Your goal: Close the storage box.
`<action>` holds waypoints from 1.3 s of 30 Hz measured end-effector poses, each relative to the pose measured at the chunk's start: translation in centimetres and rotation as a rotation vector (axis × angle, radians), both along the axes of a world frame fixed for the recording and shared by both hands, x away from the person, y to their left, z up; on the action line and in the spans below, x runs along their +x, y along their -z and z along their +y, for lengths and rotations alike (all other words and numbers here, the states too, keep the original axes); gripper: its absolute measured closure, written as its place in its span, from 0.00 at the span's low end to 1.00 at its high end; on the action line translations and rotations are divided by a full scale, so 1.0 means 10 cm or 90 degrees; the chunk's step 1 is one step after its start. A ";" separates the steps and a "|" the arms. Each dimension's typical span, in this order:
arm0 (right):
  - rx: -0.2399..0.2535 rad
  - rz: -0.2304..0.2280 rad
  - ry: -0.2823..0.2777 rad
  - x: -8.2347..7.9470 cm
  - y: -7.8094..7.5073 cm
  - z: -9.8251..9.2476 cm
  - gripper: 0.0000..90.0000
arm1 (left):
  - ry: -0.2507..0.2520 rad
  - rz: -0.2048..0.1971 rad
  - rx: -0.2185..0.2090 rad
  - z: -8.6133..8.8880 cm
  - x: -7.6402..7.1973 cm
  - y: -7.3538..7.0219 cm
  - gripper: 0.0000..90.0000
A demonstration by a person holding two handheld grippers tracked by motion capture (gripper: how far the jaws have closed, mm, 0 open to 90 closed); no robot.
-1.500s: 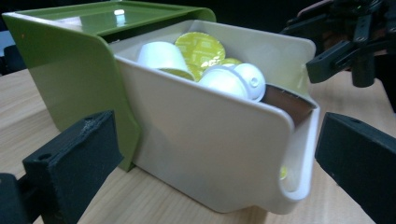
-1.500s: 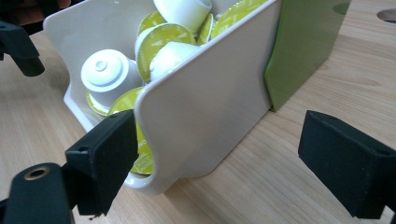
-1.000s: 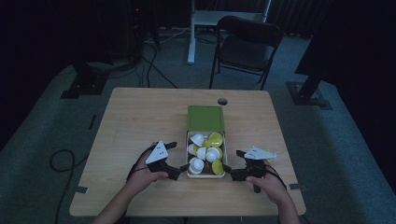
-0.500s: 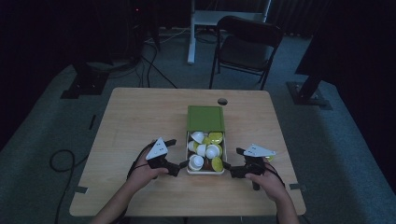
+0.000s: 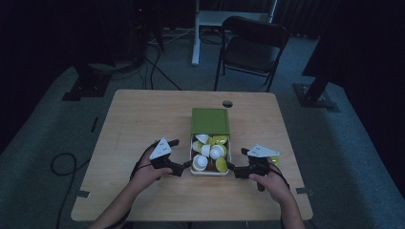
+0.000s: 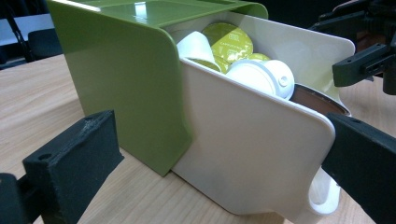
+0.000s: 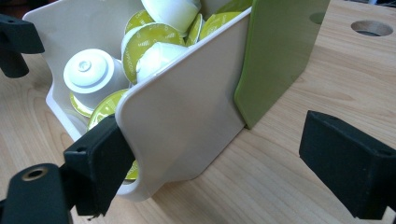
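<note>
Since the earlier frames both hands have eased inward, and the left gripper (image 5: pixel 183 168) and right gripper (image 5: pixel 232 168) now stand closer against the two sides of the cream drawer (image 5: pixel 210 171), near its front corners. The drawer itself lies as it did, pulled out of the green box (image 5: pixel 210 120) toward the person, at the middle of the wooden table (image 5: pixel 133 119).

The left gripper (image 6: pixel 219 163) is released: its jaws are spread wide, one beside the green shell and one at the drawer's front corner, clamping nothing. The right gripper (image 7: pixel 210 154) is likewise spread, with one jaw just at the drawer's front lip and the other well off beside the box; whether that near jaw touches the lip cannot be told.

The drawer is heaped with capsules (image 7: pixel 144 39), white and yellow-green; one with a brown top (image 6: pixel 320 100) shows at the front. The lower layers of the heap are hidden behind the drawer walls. The print on the capsule lids is too small to read. In the high view the room is dim, and the fingers on the grippers are hard to make out.
</note>
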State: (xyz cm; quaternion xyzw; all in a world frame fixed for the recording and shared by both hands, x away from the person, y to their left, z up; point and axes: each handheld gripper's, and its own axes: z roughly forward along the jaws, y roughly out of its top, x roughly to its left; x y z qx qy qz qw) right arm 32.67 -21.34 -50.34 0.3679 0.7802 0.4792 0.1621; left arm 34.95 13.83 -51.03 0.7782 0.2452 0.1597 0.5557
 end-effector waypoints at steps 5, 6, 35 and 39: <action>-0.003 -0.001 0.003 0.02 0.00 0.01 0.12 | -0.003 0.000 0.007 0.00 0.04 -0.01 0.00; -0.003 0.001 0.003 0.02 0.00 0.02 0.12 | -0.003 0.000 0.009 0.00 0.05 -0.02 0.00; 0.006 -0.003 0.026 0.24 -0.02 0.01 0.12 | -0.020 -0.004 0.007 -0.01 0.25 -0.05 0.00; 0.006 -0.003 0.032 0.27 -0.03 0.01 0.12 | -0.023 -0.008 0.009 -0.02 0.28 -0.06 0.00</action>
